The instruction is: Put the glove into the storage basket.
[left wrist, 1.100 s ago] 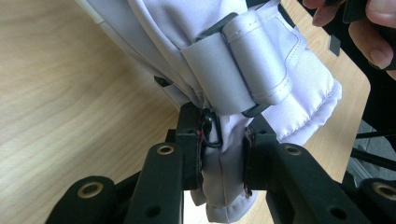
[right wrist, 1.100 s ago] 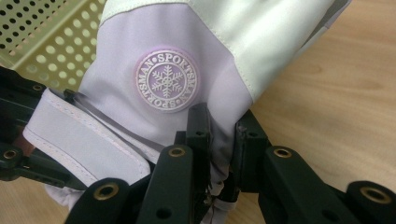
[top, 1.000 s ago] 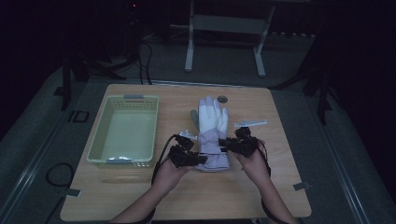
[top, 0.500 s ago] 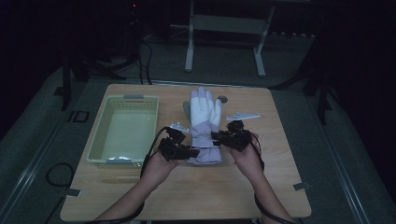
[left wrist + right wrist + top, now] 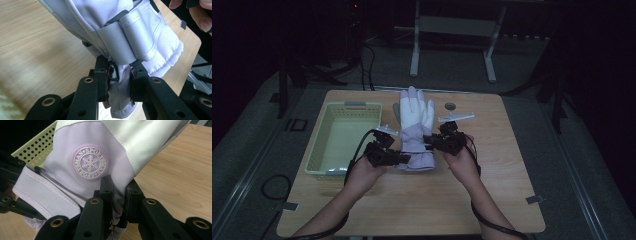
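Padded lilac-and-white ski glove (image 5: 414,131): clamped by left gripper (image 5: 398,159) at one cuff edge and by right gripper (image 5: 430,140) at the opposite edge, likely for carrying spread flat. Perforated green basket (image 5: 323,134): beyond left gripper, probable destination.

Both grippers, left (image 5: 398,159) and right (image 5: 430,142), clamp white glove (image 5: 414,125) cuff beside green basket (image 5: 319,150) on table (image 5: 512,165).
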Available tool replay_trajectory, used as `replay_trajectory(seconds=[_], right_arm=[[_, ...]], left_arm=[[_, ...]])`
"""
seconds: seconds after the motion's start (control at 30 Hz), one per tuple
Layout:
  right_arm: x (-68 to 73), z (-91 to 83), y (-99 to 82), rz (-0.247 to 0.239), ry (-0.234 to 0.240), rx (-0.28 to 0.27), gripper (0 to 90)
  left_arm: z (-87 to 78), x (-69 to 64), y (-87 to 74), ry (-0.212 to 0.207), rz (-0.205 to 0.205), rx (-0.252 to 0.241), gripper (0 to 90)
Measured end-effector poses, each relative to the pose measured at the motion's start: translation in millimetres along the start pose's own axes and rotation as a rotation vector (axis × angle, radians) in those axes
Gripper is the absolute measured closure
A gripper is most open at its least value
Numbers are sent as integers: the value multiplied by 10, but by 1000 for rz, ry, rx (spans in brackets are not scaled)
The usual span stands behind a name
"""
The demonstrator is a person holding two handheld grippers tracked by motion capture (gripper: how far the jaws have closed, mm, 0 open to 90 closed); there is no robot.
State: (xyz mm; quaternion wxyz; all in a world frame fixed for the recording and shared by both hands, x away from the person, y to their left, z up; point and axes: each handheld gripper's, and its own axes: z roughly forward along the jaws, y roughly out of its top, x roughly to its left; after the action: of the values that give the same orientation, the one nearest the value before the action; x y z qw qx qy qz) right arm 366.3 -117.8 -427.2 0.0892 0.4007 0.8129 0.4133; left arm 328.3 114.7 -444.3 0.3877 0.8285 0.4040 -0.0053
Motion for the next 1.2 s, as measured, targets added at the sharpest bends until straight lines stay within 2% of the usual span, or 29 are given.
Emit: replay_trajectory(seconds=[0.27,0.47,0.63,0.8,1.2], right_arm=[[209,144,199,-19,11,-6,792],[399,312,386,-31,28,-17,793],[591,497,547,-32,47,-24,792],[791,720,652,-40,66,-18,793],[1243,1269,801,-72,107,40,793]], left_arm=[[-253,140,-63,38,-22,-21,738],[-510,325,-96,69,-28,-21,738],[-747,521,-132,86,-33,2,738],[-950,737,-236,99,-43,32,737],[-1286,1169,-536,110,-80,88,736]])
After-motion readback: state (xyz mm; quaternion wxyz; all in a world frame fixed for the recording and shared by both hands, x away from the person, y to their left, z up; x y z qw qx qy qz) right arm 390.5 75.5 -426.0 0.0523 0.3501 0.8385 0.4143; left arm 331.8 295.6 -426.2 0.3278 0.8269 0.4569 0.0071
